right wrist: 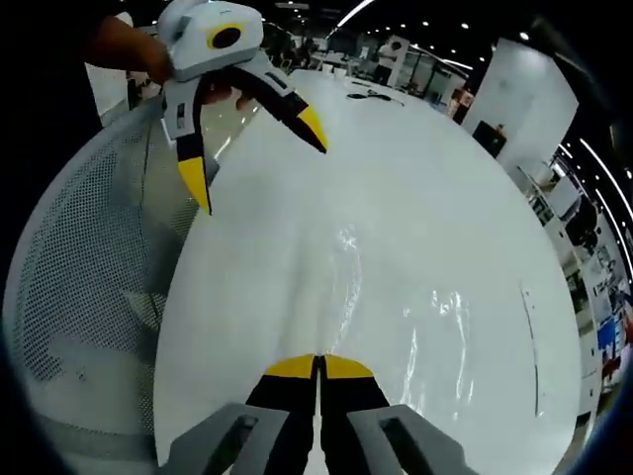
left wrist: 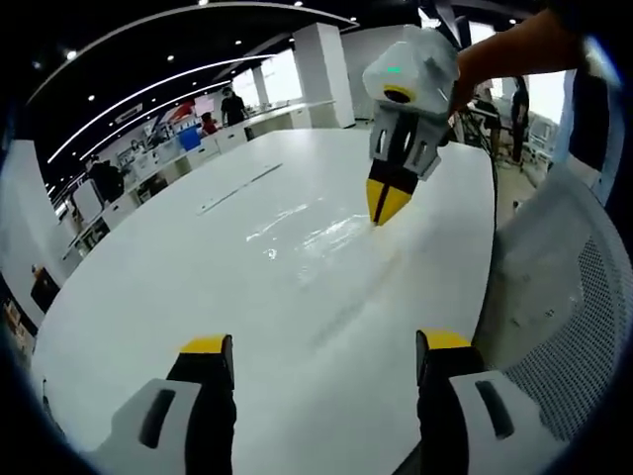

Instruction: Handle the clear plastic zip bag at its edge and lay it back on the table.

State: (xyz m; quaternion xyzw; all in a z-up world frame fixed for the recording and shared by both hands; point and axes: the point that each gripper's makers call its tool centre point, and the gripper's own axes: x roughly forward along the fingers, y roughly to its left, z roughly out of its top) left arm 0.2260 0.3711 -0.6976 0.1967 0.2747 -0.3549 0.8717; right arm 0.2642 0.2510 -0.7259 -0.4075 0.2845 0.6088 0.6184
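The left tongs (left wrist: 324,356) hang released over bare white tabletop (left wrist: 178,287). Mid-tabletop lies the clear bag (left wrist: 307,237), flat, its near edge pinched by the clenched right tongs (left wrist: 386,203); a mesh chair (left wrist: 574,327) crowds the tabletop's right edge.

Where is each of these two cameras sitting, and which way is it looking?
Left gripper view: rides on the left tongs, open at the bottom, looking across the white table at the clear zip bag and the right tongs; a forearm shows.
Right gripper view: rides on the right tongs, shut at the bottom, looking over the bag towards the open left tongs and a mesh chair.
Shared: table, bag, each other's tongs.
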